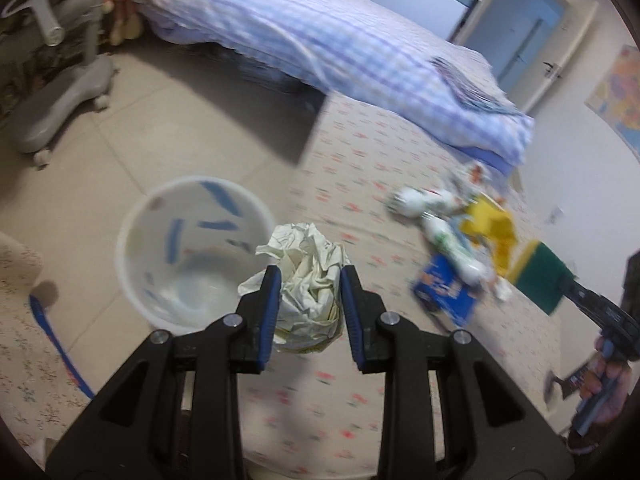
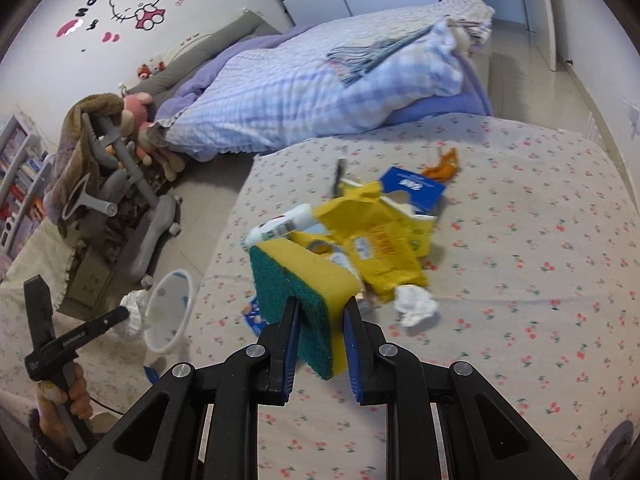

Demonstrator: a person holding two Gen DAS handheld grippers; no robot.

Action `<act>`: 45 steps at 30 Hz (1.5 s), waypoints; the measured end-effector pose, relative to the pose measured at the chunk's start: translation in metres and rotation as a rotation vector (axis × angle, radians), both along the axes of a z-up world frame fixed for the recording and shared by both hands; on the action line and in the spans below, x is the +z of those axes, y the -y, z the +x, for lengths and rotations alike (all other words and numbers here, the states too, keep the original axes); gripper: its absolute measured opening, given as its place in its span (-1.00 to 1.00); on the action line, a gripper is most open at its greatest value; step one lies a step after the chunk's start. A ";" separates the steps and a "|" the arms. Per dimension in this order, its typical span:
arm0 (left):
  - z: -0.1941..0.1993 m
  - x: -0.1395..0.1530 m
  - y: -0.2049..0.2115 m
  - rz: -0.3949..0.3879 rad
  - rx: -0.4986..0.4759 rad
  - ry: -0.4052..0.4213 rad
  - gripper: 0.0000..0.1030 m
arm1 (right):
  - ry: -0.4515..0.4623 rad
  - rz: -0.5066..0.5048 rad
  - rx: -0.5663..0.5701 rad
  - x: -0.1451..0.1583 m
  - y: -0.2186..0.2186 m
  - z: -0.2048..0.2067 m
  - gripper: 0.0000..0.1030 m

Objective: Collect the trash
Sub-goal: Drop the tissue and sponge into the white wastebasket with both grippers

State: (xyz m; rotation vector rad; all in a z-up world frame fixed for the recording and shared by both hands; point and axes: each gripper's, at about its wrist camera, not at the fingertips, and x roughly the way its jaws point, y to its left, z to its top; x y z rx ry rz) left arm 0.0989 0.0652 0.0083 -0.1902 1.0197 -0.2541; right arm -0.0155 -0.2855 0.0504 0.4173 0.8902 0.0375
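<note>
My left tongs [image 1: 307,298] clamp the crumpled paper wad [image 1: 306,280] — white bin [image 1: 192,252] sits just left and below, probably not under it yet. Right tongs [image 2: 320,320] grip the sponge [image 2: 298,280], farther off over the bed.

Crumpled cream paper ball [image 1: 306,280], pinched between blue pads just beside white bin [image 1: 192,248] on floor. Yellow-green sponge [image 2: 304,292], gripped upright above yellow wrappers [image 2: 380,248], bottles [image 1: 424,200], blue box [image 2: 412,188] heaped on bed.
</note>
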 end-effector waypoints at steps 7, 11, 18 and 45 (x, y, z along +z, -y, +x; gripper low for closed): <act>0.031 -0.028 -0.030 0.029 0.071 -0.050 -0.36 | 0.007 0.000 0.092 0.000 -0.059 0.039 -0.58; 0.043 -0.046 -0.043 0.043 0.107 -0.089 -0.35 | -0.005 0.011 0.117 -0.008 -0.086 0.062 -0.58; 0.048 -0.046 -0.070 0.115 0.193 -0.085 0.50 | -0.016 0.030 0.160 -0.022 -0.130 0.095 -0.58; 0.010 -0.035 -0.123 0.360 0.292 -0.036 0.97 | -0.063 0.085 0.349 -0.089 -0.262 0.163 -0.25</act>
